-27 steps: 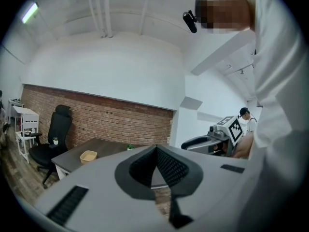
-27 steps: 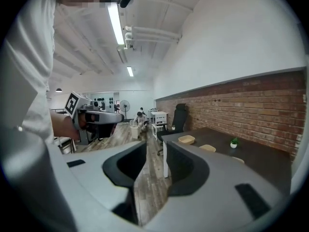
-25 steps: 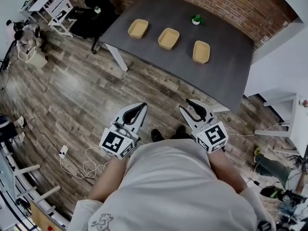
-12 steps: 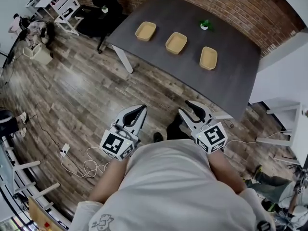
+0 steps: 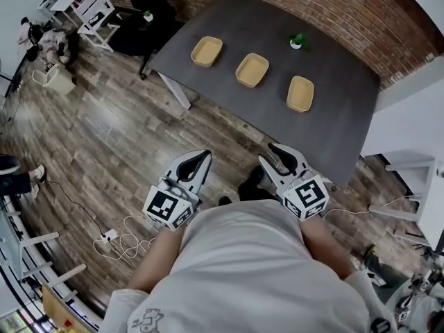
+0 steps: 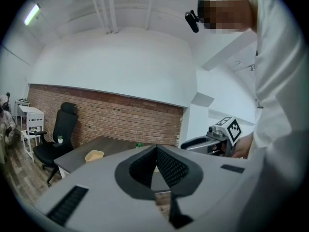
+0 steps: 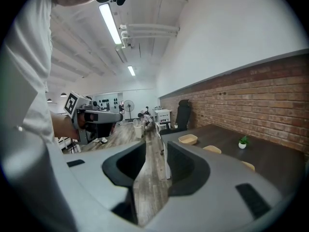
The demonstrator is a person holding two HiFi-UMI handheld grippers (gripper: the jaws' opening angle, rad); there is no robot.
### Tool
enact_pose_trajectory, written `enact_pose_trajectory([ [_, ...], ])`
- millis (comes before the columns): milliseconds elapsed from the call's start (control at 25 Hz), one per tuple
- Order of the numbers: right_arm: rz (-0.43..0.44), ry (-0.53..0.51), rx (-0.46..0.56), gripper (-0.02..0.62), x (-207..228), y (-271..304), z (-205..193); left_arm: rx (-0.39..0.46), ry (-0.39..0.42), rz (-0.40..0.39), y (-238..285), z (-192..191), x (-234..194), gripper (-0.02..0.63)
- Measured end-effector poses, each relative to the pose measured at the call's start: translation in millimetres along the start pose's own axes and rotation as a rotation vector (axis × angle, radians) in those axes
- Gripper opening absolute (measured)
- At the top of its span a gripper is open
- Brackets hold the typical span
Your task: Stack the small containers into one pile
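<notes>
I hold my black-and-white left gripper (image 5: 200, 157) pinched together and my matching right gripper (image 5: 278, 152) slightly apart, both empty by my chest, since the 3 shallow tan containers (image 5: 252, 70) lie unstacked, well apart, on the dark grey table (image 5: 333, 127) ahead, likely beyond reach.

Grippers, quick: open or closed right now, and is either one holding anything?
Left gripper: closed, nothing between its jaws.
Right gripper: open, holding nothing.
</notes>
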State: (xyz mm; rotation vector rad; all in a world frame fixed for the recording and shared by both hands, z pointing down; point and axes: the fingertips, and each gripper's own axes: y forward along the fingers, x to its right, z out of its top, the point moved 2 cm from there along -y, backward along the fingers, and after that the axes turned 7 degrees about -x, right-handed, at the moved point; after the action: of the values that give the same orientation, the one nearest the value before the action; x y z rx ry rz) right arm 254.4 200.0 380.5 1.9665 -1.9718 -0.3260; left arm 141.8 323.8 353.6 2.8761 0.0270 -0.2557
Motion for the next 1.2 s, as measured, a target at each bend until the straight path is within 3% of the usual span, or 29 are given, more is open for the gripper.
enact_pose_trajectory([
  [400, -0.014, 0.011, 0.006, 0.146, 108, 14, 15, -0.01, 0.022, -0.017, 107, 31, -19, 0.011],
  [760, -0.093, 0.065, 0.025, 0.146, 216, -12, 16, -0.061, 0.075, -0.107, 216, 57, -1, 0.011],
  [1200, -0.234, 0.183, 0.012, 0.146, 280, -47, -16, -0.109, 0.109, -0.241, 291, 62, 20, 0.011],
])
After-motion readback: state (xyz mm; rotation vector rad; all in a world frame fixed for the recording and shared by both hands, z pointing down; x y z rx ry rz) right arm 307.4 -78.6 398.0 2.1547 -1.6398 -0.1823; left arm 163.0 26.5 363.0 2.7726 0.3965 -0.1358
